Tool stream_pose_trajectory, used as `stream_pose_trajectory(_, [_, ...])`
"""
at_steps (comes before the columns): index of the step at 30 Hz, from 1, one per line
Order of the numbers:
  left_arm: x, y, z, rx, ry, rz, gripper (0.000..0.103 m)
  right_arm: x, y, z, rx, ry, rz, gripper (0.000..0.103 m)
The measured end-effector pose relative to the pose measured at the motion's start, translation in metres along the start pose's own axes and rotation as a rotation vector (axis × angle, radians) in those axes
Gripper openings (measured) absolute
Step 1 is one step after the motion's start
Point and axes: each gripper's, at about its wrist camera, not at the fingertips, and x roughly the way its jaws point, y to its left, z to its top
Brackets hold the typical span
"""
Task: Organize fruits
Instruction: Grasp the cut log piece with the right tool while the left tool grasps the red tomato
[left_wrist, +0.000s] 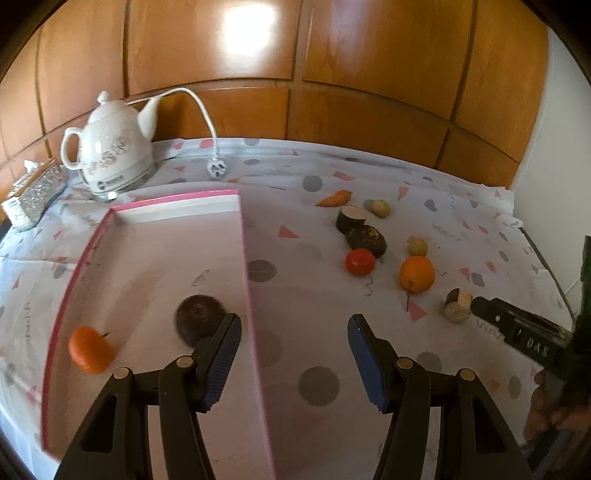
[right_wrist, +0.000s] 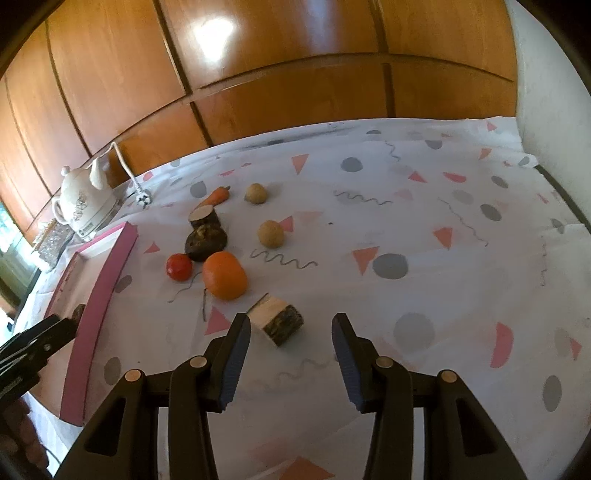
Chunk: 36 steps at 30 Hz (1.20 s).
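While the cut wood-like block (right_wrist: 276, 320) lay on the patterned tablecloth (right_wrist: 443, 280) just ahead of the right gripper (right_wrist: 291, 354), its jaws stood released and empty around nothing. Judging from that, the step in hand was taking this block: the fingers would do best straddling its flat cut faces, closing squarely so it could not roll. Just beyond it, to the far left, sat an orange (right_wrist: 224, 275), a tomato (right_wrist: 178, 267), two dark cut pieces and two pale round fruits. Left of these, the pink-rimmed tray (left_wrist: 246, 258) held a small orange fruit (left_wrist: 91, 349) and a dark brown round fruit (left_wrist: 199, 318). Over its right wall, the left gripper (left_wrist: 293, 360) hung released, holding nothing
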Motion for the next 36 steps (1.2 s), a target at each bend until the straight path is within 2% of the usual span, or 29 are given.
stream_pose_trajectory(8, [0.020,-0.016,0.006,0.002,0.035,-0.022,0.061,0.011,0.010,-0.001,-0.053,0.022,0.024,0.047])
stream_pose_trajectory(11, [0.025,-0.020,0.007,0.009,0.040,-0.021,0.061,0.017,0.012,0.001,-0.075,0.026,0.008,0.048])
stream_pose_trajectory(13, [0.029,-0.021,0.009,0.004,0.048,-0.027,0.061,0.020,0.013,0.002,-0.088,0.030,0.008,0.054])
stream_pose_trajectory(18, [0.042,-0.025,0.015,-0.012,0.065,-0.038,0.061,0.031,0.013,0.004,-0.127,0.032,-0.019,0.054])
stream_pose_trajectory(19, [0.046,-0.025,0.016,-0.017,0.070,-0.043,0.061,0.033,0.013,0.004,-0.132,0.028,-0.029,0.053])
stream_pose_trajectory(20, [0.050,-0.027,0.017,-0.021,0.075,-0.045,0.061,0.034,0.012,0.004,-0.136,0.019,-0.034,0.047])
stream_pose_trajectory(21, [0.052,-0.027,0.018,-0.022,0.078,-0.044,0.060,0.035,0.012,0.004,-0.140,0.013,-0.034,0.036])
stream_pose_trajectory(27, [0.069,-0.039,0.027,-0.016,0.087,-0.063,0.056,0.037,0.009,0.005,-0.149,-0.032,-0.105,0.035])
stream_pose_trajectory(33, [0.088,-0.050,0.035,-0.009,0.101,-0.070,0.053,0.038,0.003,0.004,-0.126,-0.037,-0.073,0.035])
stream_pose_trajectory(36, [0.095,-0.055,0.040,0.007,0.099,-0.063,0.053,0.044,0.000,0.004,-0.111,-0.011,-0.065,0.031])
